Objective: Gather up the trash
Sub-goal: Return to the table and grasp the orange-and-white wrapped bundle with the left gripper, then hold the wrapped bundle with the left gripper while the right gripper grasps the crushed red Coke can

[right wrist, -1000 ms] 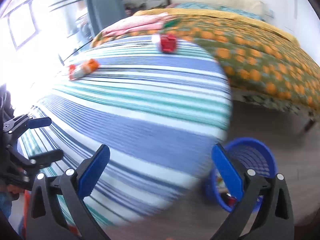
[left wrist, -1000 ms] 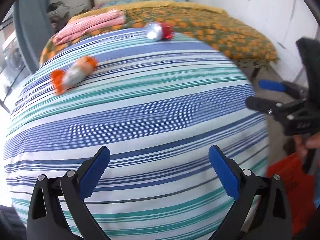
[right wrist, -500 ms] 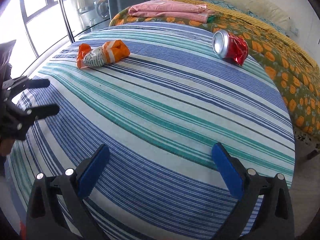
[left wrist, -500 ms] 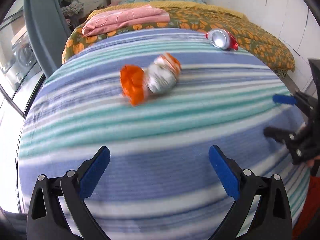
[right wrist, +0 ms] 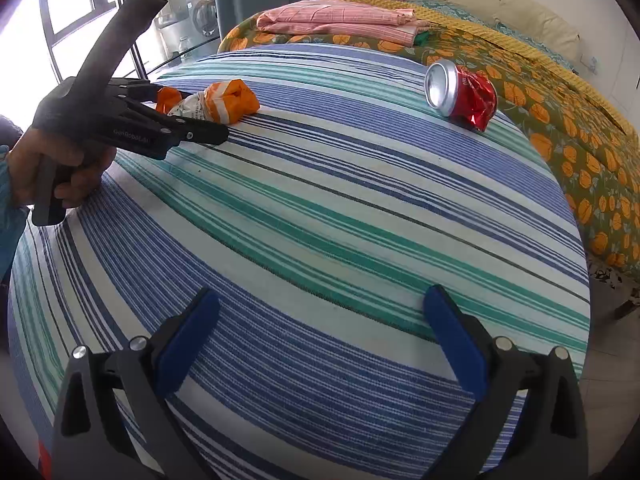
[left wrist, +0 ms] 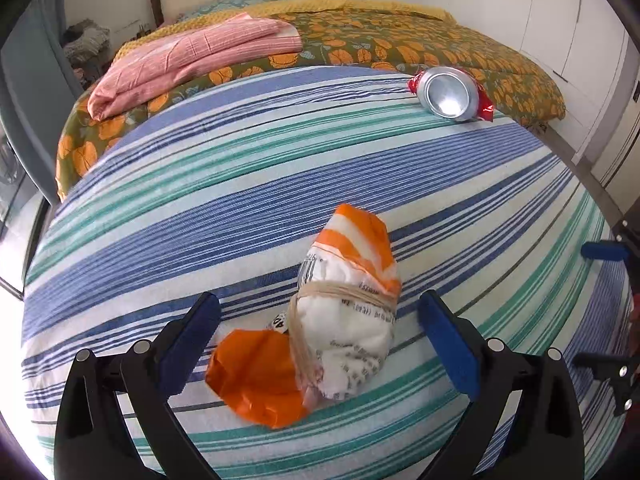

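An orange and white crumpled snack wrapper (left wrist: 340, 316), bound with a rubber band, lies on the striped bedspread (left wrist: 200, 200). My left gripper (left wrist: 320, 324) is open, its jaws either side of the wrapper's near end without touching it. The wrapper also shows in the right wrist view (right wrist: 216, 102), with the left gripper (right wrist: 192, 120) around it. A crushed red soda can (left wrist: 450, 94) lies at the far right of the spread; in the right wrist view the can (right wrist: 460, 94) is far ahead. My right gripper (right wrist: 320, 328) is open and empty above the spread.
A folded pink cloth (left wrist: 192, 60) lies on the orange flowered blanket (left wrist: 400, 44) beyond the striped spread. The bed's right edge drops to the floor (right wrist: 612, 360). A window (right wrist: 72, 8) and a washing machine (right wrist: 202, 12) are at the far left.
My left gripper has moved forward to the wrapper, which now lies between its open jaws. My right gripper has swung from the floor and blue basket onto the bed, facing the can.
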The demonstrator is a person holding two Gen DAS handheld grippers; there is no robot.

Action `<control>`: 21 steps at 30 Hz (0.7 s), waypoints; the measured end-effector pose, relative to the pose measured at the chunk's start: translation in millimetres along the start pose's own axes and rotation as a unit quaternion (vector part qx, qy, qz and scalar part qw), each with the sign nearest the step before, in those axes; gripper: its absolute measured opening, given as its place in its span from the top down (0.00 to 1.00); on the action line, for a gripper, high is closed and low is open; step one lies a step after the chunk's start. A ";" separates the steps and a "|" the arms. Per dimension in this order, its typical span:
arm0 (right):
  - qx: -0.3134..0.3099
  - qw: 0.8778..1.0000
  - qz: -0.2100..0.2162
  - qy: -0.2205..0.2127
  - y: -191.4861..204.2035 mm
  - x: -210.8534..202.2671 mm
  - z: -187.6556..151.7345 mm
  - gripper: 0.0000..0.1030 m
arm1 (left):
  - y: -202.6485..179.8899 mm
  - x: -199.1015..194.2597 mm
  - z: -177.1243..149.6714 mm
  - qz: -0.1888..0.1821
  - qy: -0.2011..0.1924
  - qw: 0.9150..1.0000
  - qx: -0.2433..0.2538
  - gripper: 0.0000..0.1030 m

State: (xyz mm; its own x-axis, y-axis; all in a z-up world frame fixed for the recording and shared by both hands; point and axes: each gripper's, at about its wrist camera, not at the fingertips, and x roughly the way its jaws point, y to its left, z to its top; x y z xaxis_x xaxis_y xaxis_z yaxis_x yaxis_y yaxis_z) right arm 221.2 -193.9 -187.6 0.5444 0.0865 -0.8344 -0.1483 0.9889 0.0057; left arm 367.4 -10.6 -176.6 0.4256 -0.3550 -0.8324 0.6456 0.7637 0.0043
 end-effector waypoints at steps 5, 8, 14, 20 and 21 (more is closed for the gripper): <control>0.000 1.000 0.000 0.000 -0.1 -0.4 -0.2 0.04 | 2.2 -12.8 -6.8 -0.001 -0.023 0.999 -0.036 0.34; 0.000 1.000 0.000 0.000 -0.1 -0.3 -0.3 0.04 | 6.9 -32.0 -19.7 0.036 -0.035 0.995 -0.090 0.35; 0.000 1.000 0.000 0.000 0.0 -0.8 -0.7 0.04 | 17.5 -74.3 -69.8 0.094 -0.019 0.976 -0.194 0.34; -0.001 1.000 -0.001 0.000 1.1 -0.7 -0.2 0.04 | 19.7 -79.9 -96.0 0.116 -0.011 0.973 -0.200 0.16; -0.001 1.000 0.000 0.000 1.0 -0.7 -0.3 0.04 | 20.4 -77.6 -98.9 0.114 -0.007 0.972 -0.205 0.13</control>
State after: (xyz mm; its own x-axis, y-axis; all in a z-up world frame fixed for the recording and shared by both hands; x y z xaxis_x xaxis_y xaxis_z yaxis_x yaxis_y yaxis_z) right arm 220.4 -193.0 -187.1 0.5445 0.0862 -0.8343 -0.1493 0.9888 0.0047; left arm 284.8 85.9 -166.7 0.5382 -0.1558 -0.8283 0.2269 0.9733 -0.0356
